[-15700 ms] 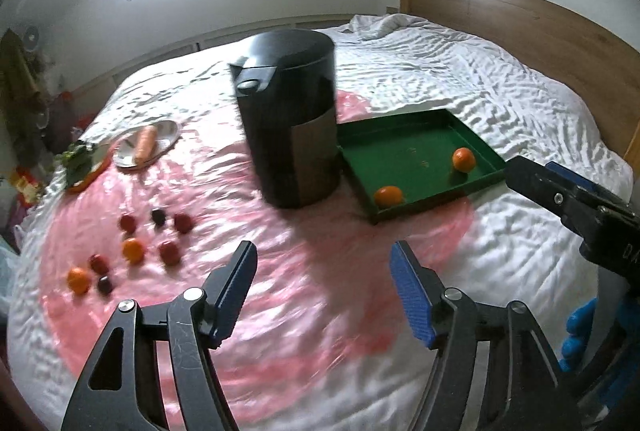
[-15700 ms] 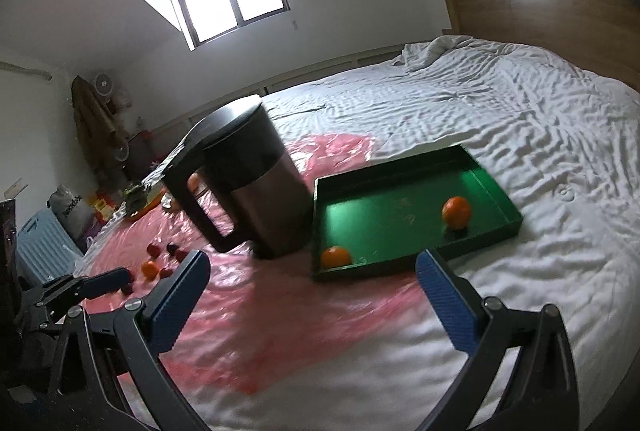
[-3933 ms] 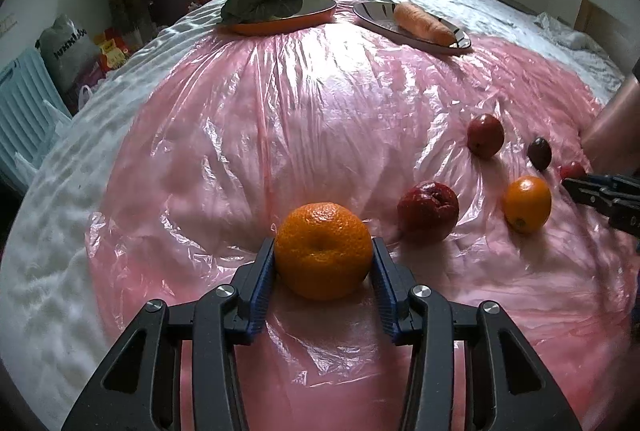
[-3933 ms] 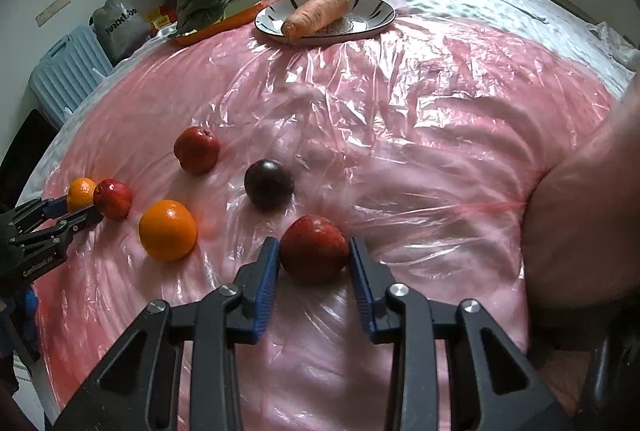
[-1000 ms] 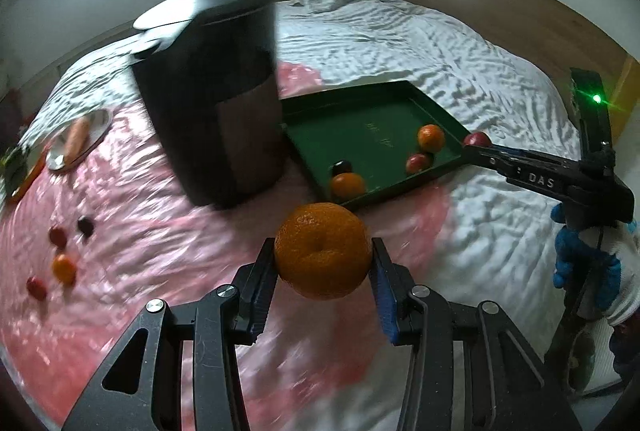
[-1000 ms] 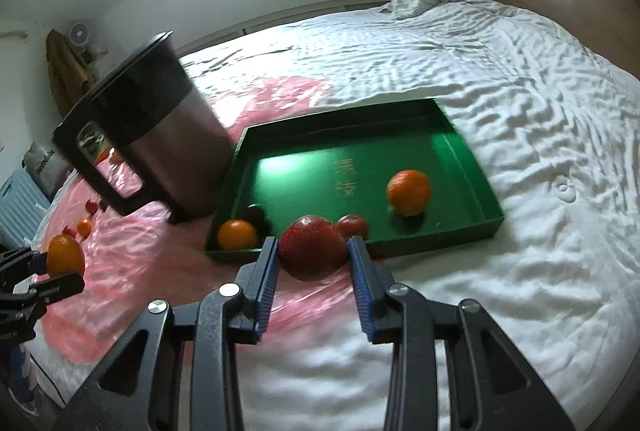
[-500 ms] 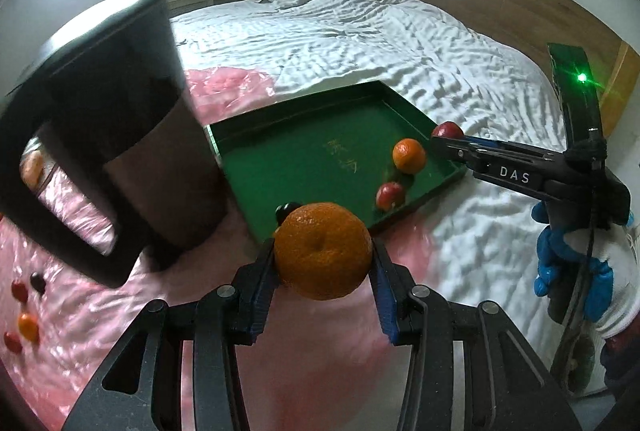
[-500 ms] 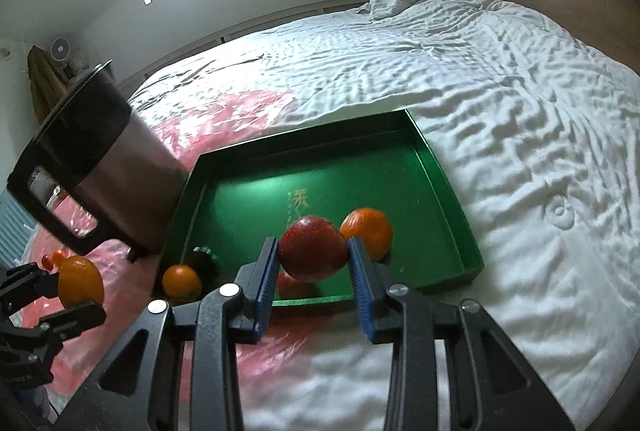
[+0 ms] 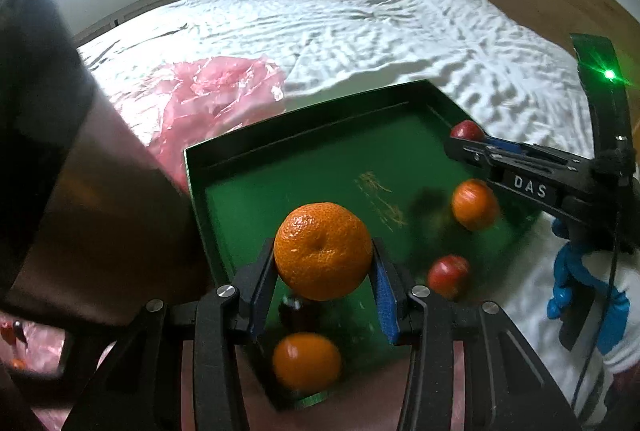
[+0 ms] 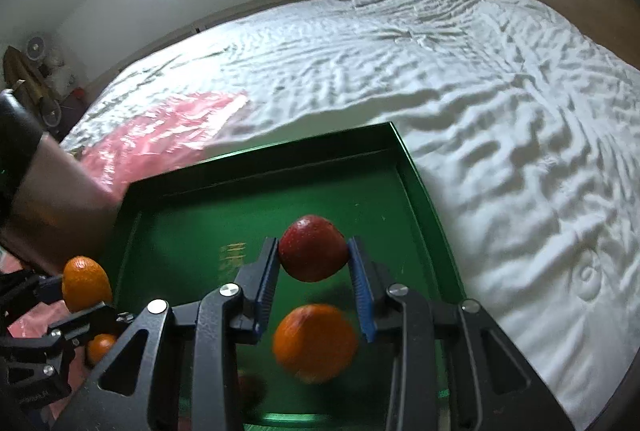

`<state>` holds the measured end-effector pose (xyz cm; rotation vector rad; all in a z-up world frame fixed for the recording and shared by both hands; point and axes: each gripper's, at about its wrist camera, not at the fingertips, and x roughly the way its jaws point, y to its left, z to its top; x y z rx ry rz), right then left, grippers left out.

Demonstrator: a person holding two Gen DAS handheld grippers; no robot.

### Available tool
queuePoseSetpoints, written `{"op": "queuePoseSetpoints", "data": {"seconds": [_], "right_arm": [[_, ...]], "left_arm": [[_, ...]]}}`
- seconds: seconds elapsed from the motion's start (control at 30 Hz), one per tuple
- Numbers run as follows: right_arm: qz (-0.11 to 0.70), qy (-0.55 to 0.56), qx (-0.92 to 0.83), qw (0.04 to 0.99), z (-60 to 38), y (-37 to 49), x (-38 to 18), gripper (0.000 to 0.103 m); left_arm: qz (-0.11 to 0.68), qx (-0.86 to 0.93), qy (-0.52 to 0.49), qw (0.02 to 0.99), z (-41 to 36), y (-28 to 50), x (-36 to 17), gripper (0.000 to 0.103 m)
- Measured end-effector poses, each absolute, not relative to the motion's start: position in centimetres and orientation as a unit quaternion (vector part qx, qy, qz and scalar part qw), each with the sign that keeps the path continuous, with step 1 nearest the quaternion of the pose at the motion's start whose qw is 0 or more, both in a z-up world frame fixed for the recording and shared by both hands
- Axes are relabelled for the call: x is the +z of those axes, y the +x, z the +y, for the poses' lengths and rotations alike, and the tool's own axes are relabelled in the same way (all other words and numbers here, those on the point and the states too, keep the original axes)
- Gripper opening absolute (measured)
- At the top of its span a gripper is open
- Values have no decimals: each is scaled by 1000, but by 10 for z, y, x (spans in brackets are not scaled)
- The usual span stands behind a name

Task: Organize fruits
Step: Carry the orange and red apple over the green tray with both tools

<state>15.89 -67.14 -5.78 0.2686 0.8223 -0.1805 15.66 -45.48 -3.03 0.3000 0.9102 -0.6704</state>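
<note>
Hidden: dark fruit [image 9: 294, 305] under the left gripper [image 9: 323, 271], blurred.
Tray [image 9: 304, 147]: two oranges, one red fruit.
Grippers: left pinches a mandarin [image 9: 323, 251]; right gripper [image 10: 314, 271] pinches a red fruit [image 10: 313, 253].

Three oranges: one held [image 9: 323, 251], two in the one green tray [image 9: 304, 167] at [image 9: 474, 204] and [image 9: 306, 361]. Two red fruits [image 9: 448, 276], [image 10: 313, 248], one dark fruit [image 9: 295, 307], one kettle [image 9: 80, 191].

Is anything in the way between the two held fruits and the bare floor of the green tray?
Nothing blocks the way. The left gripper holds a tangerine and the right gripper a red fruit, both above the green tray. Fruit already lies under each near the tray's near edge; the far half is bare.
</note>
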Motion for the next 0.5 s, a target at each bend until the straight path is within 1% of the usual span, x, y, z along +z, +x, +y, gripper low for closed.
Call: {"op": "queuePoseSetpoints", "data": {"seconds": [0.13,0.27,0.5], "right_arm": [[418,121,-93,896,-678,174,-75,60],[426,113,-93,893,-679,180,-86,60],[424,112,-94,894,-678,181,-92,61]], "left_arm": [[451,-294,138,831,-463,178,-47,39],[457,-286,147,829,-468,185,-58,39],[470,-283,146,823,-471,191,-71,39]]}}
